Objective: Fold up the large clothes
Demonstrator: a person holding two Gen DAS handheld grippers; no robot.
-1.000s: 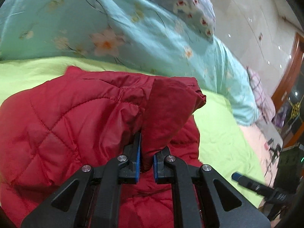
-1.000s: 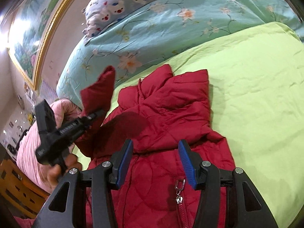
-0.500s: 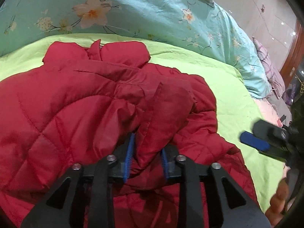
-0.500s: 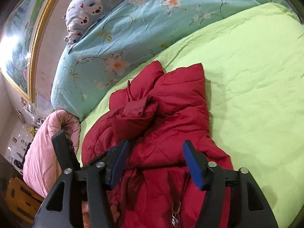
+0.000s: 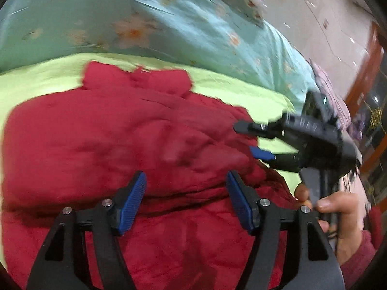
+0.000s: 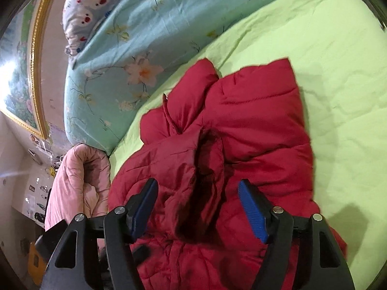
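On the lime green bedsheet [image 6: 338, 72] the red quilted jacket [image 6: 254, 120] lies bunched. Both the left gripper [image 5: 186, 200] and the right gripper [image 6: 200, 207] are spread, empty; best pinch the sleeve [image 6: 208, 169] at twelve o'clock, then smooth flat.

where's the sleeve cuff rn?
In the right wrist view, the sleeve cuff lies folded across the middle of the red jacket, just ahead of the open right gripper.

Dim indoor light; left view motion-blurred; right sharper; fisheye edges dark, warped.

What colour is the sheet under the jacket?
Lime green sheet, clearest in the right wrist view.
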